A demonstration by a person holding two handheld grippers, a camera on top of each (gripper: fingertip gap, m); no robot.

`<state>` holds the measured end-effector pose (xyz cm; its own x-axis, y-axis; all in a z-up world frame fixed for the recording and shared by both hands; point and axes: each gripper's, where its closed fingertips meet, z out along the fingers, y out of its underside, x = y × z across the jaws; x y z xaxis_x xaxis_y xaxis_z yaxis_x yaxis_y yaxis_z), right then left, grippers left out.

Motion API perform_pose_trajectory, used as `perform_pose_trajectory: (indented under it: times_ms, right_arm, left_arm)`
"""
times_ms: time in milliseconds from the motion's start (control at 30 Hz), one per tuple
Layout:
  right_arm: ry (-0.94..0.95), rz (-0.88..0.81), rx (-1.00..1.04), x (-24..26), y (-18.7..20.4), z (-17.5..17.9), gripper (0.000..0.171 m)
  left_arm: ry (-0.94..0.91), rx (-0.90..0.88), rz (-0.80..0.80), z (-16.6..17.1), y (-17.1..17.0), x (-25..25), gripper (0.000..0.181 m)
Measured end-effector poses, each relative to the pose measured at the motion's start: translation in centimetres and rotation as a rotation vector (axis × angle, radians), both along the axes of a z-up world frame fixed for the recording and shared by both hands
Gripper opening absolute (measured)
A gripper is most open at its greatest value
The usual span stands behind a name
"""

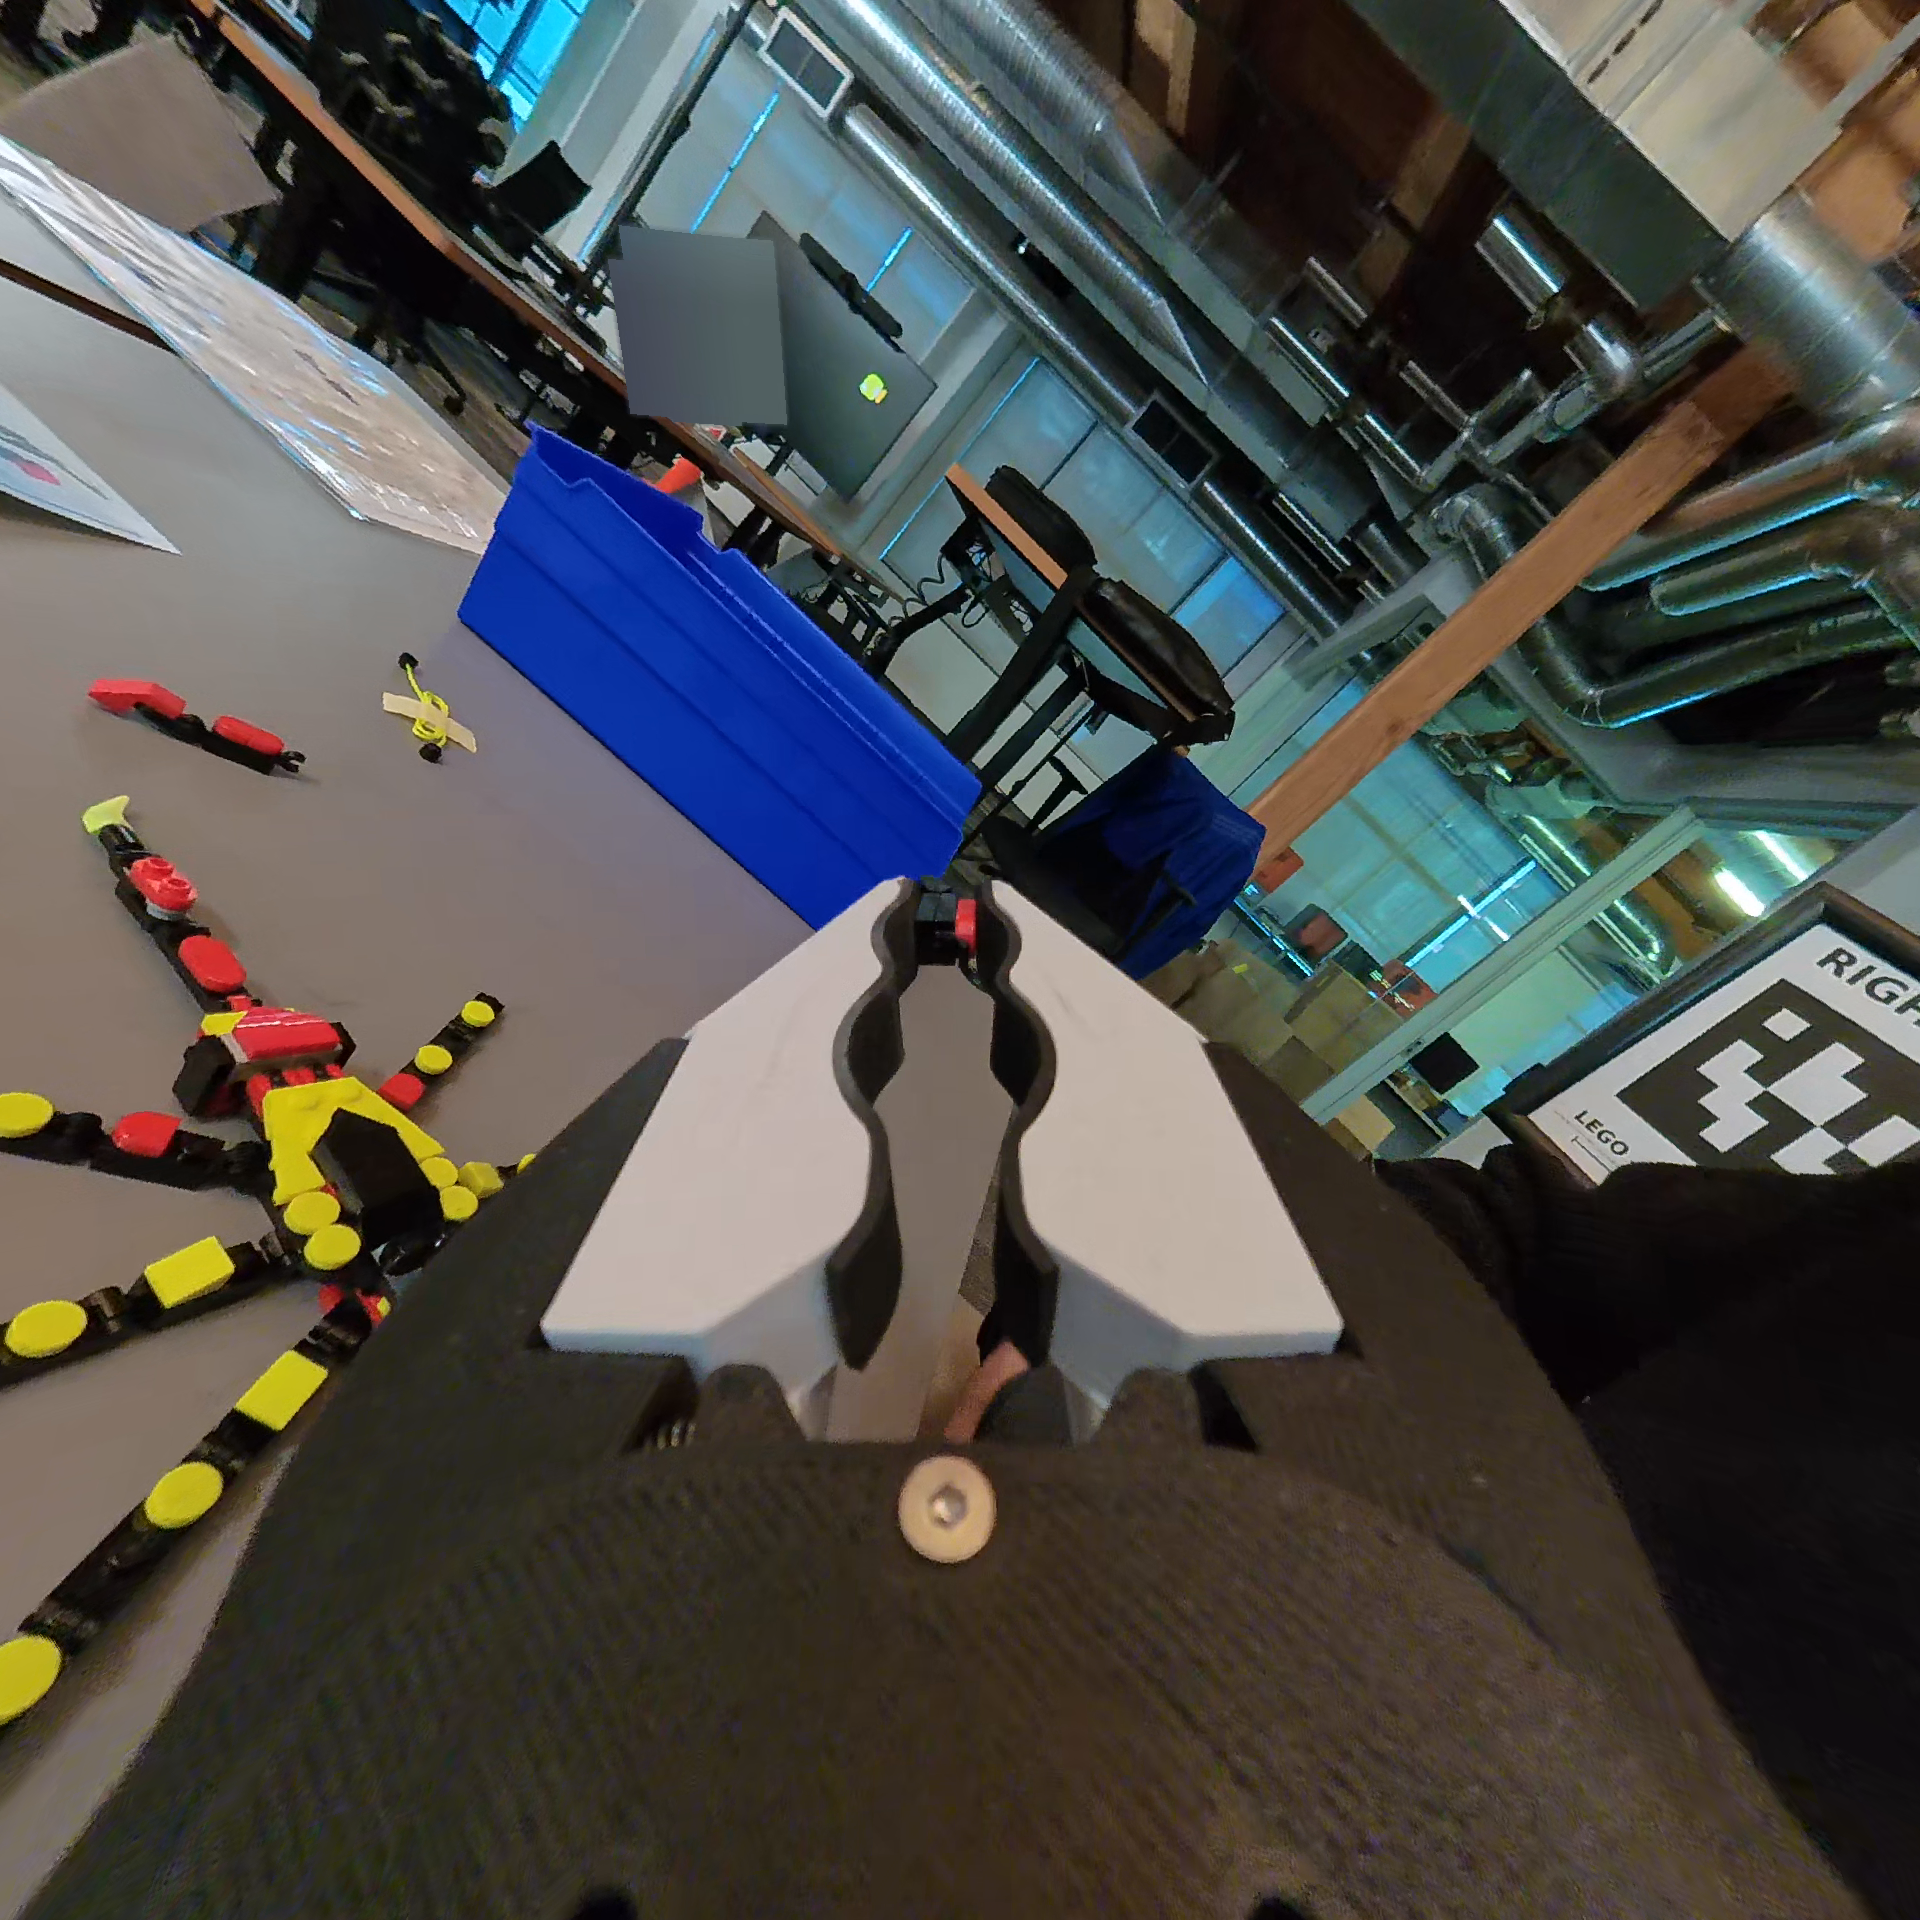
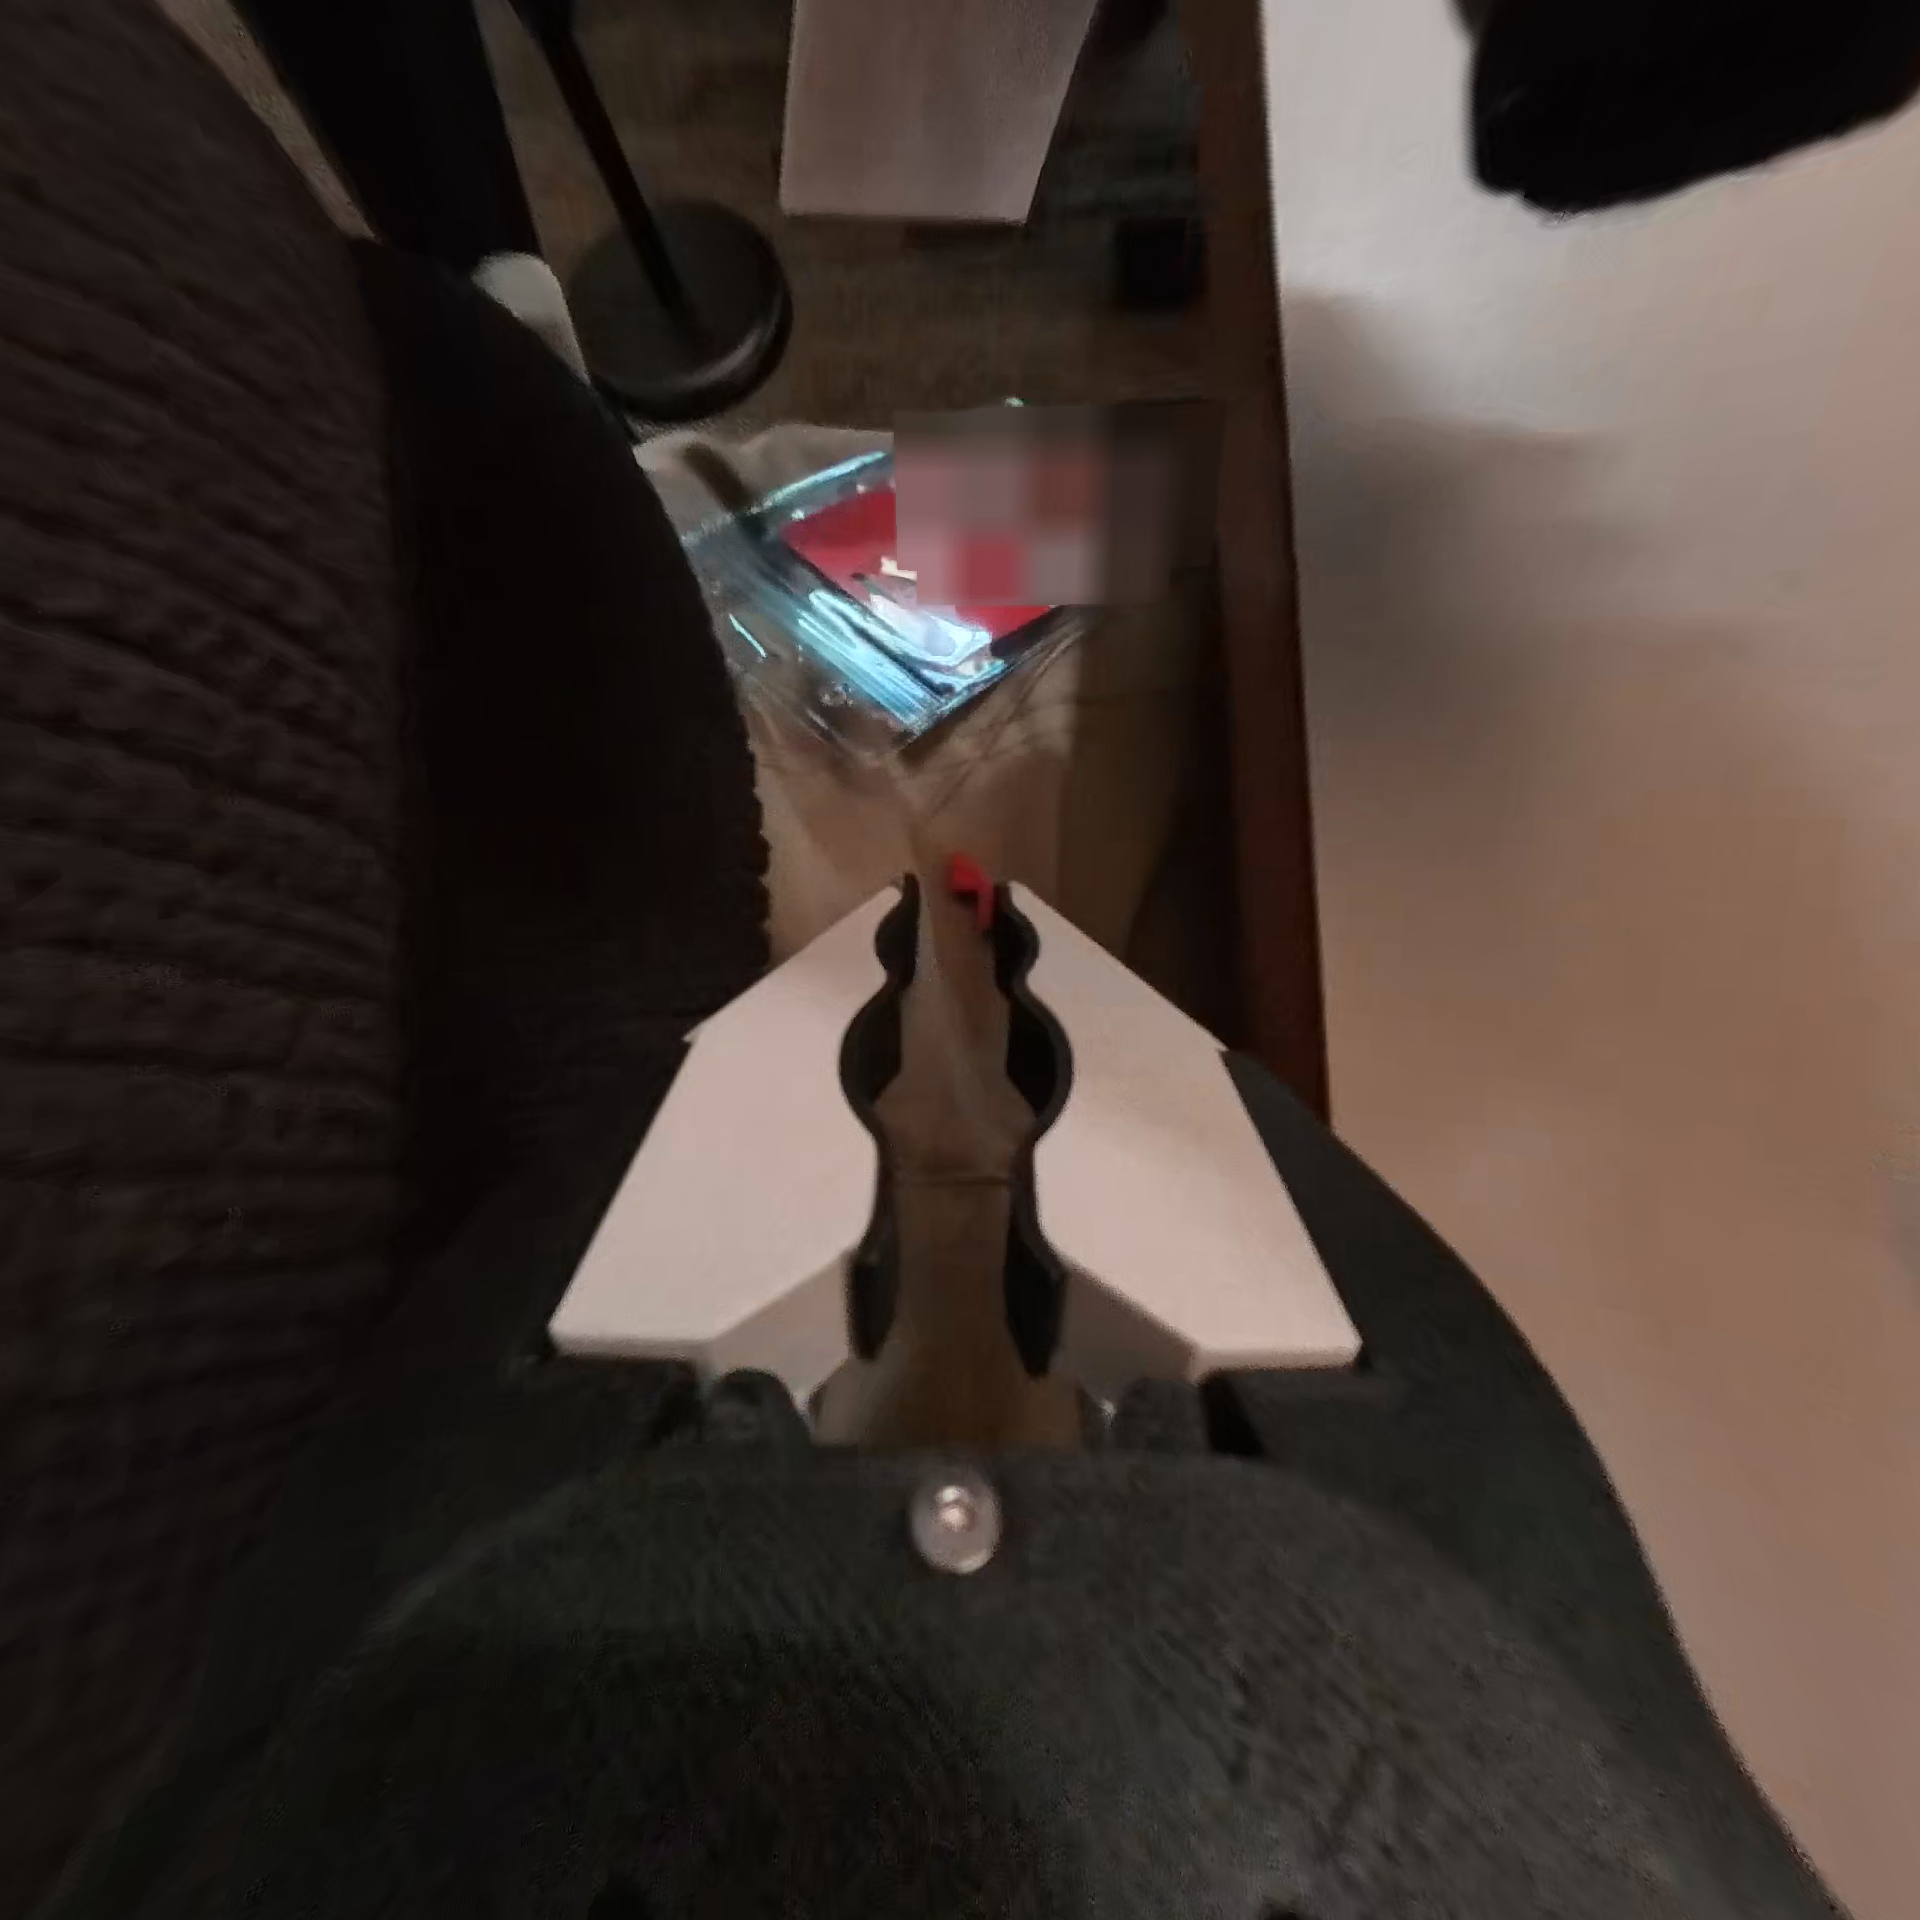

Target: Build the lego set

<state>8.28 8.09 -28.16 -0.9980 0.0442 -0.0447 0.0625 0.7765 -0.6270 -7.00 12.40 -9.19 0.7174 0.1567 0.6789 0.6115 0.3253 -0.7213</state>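
Your left tongs [image 1: 943, 925] pinch a small red-and-black piece [image 1: 951, 928] at their tips; the blue bin [image 1: 707, 665] sits just beyond. Your right tongs [image 2: 954, 896] clamp a small red piece [image 2: 966, 878].

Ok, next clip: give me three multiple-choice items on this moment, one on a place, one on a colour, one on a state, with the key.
1. Where does the blue bin sit relative to the partly built lego model in the left wrist view?
A. Up and to the right, farther back on the table
B. On top of it
C. To its left

2. What colour are most round tiles on the model's limbs?
A. White
B. Yellow
C. Blue

3. What is the left tool doing?
A. Gaping open, empty
B. Resting inside the bin
C. Closed on a small red and black piece

Key: 1 A, the bin stands beyond the model; 2 B, yellow discs line the black limbs; 3 C, the piece is pinched at the tips.
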Motion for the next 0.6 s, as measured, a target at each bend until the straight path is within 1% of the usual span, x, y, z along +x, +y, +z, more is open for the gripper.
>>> perform_pose_trajectory:
  times_ms: [133, 267, 333, 367, 467, 600]
  right_arm:
    - [0.077, 0.010, 0.035, -0.6, -0.7, -0.7, 0.012]
    - [0.053, 0.042, 0.114, -0.3, -0.7, -2.2, 0.007]
    - [0.048, 0.049, 0.118, 0.1, -0.7, -2.0, 0.000]
    - [0.053, 0.050, 0.111, 0.1, -0.7, -1.7, 0.000]
    - [0.088, 0.065, -0.001, 0.1, -1.6, 0.8, 0.000]
    - [0.124, 0.011, -0.188, -0.9, -1.8, 6.3, 0.000]
  left_arm:
    - [0.010, 0.002, 0.014, 0.2, -0.4, 0.0, 0.006]
    - [0.025, -0.012, 0.022, 0.2, -0.6, -0.1, 0.006]
    - [0.025, -0.012, 0.025, 0.3, -0.7, -0.2, 0.006]
    - [0.025, -0.011, 0.028, 0.3, -0.7, -0.3, 0.006]
    - [0.026, -0.007, 0.038, 0.3, -1.1, -0.5, 0.006]
    - [0.028, -0.002, 0.062, 0.4, -1.7, -1.0, 0.006]
